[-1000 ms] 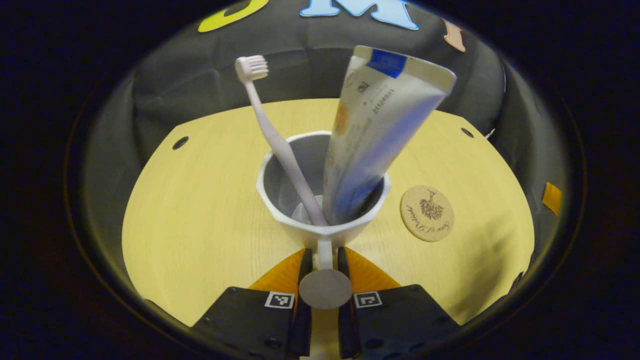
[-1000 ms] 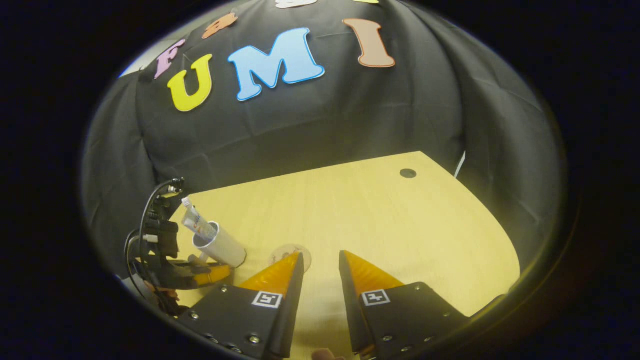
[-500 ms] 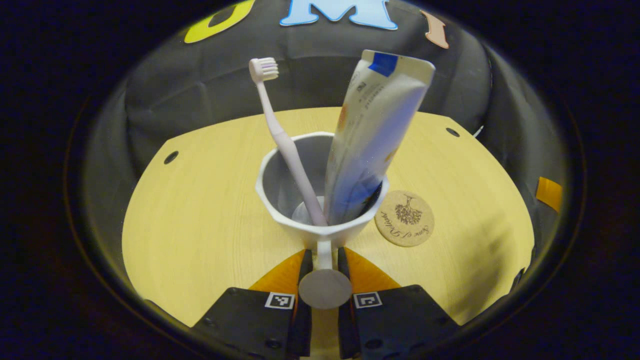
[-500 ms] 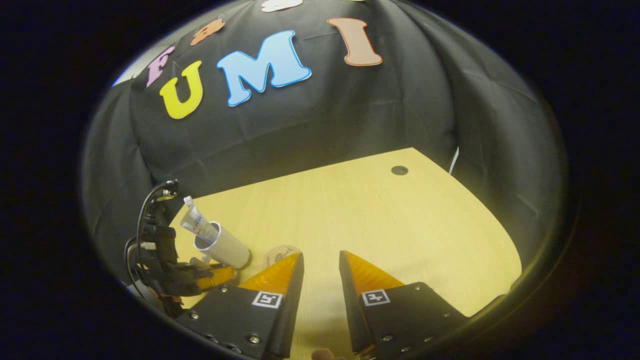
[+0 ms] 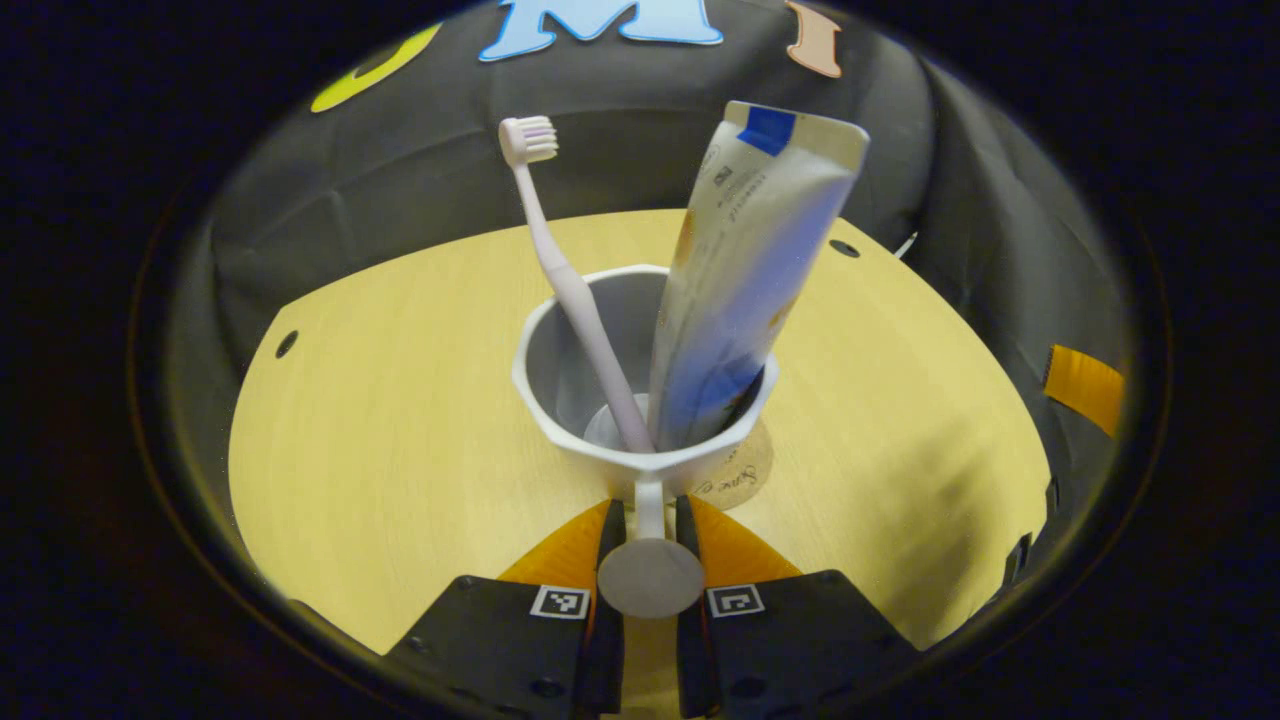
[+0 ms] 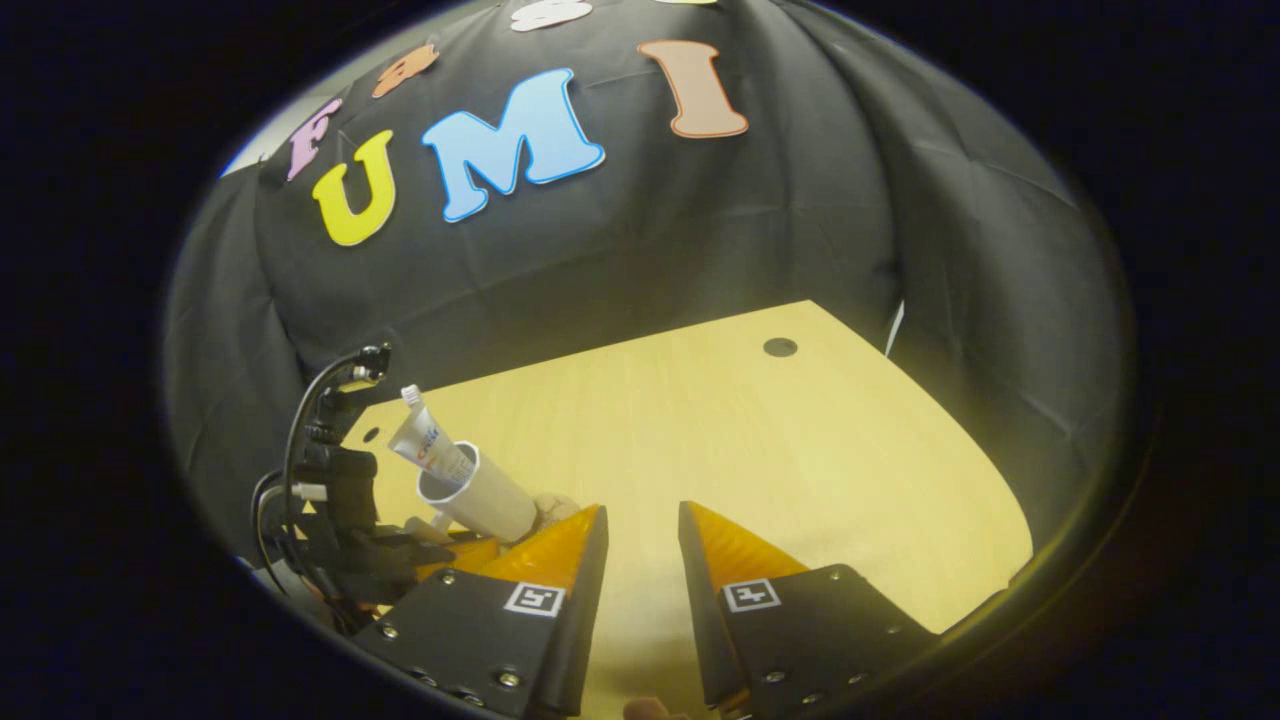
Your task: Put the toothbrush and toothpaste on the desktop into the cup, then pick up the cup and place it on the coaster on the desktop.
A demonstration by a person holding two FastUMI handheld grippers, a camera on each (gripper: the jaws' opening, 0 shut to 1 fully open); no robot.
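Carrying the cup (image 5: 640, 400) by its handle, clenched in my left gripper (image 5: 648, 525), I have toothbrush (image 5: 570, 290) and toothpaste (image 5: 740, 290) inside already. Only setting it on the coaster (image 5: 738, 478) remains (peeking out just beside the cup's base); my right gripper (image 6: 640, 525) hangs released.

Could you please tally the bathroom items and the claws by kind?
Toothbrush: 1
Toothpaste tube: 1
Cup: 1
Coaster: 1
Claws, left claw and right claw: 2
Total: 6
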